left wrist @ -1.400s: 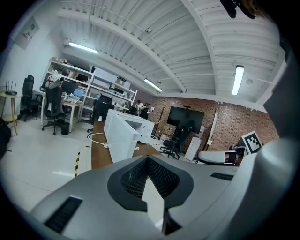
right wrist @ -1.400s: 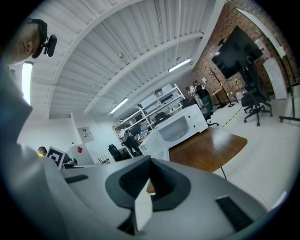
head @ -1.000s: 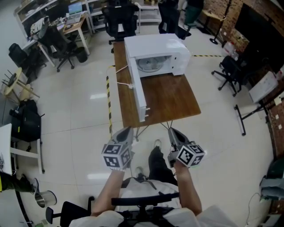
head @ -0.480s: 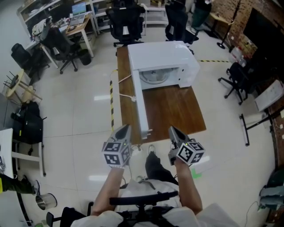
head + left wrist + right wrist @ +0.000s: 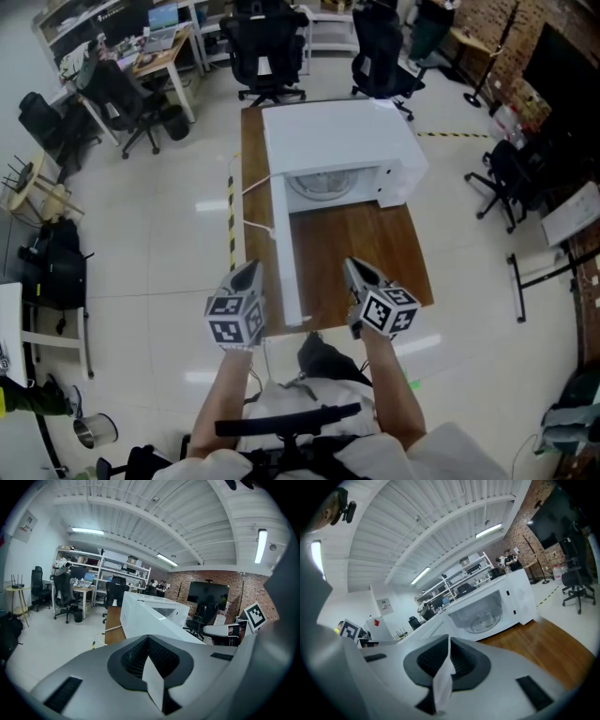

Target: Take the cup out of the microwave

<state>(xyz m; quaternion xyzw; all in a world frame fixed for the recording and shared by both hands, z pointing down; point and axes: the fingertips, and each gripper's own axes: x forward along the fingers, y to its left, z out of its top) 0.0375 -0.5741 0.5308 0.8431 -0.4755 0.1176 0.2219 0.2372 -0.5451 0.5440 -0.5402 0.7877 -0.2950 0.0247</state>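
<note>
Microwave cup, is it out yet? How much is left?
Done: the microwave has its door open. In hand: the left tool, shut, and the right tool, its jaws opening with nothing between them, hover by the near end of the table. Left: reach in, grip the clear cup that seems to sit inside, and lift it out.

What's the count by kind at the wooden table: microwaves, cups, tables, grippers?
White microwave, door open: 1
Clear glass cup inside it: 1
Brown wooden table: 1
Grey two-jaw grippers: 2, the left gripper and the right gripper, whose jaws are just starting to open with nothing between them
Total: 5
</note>
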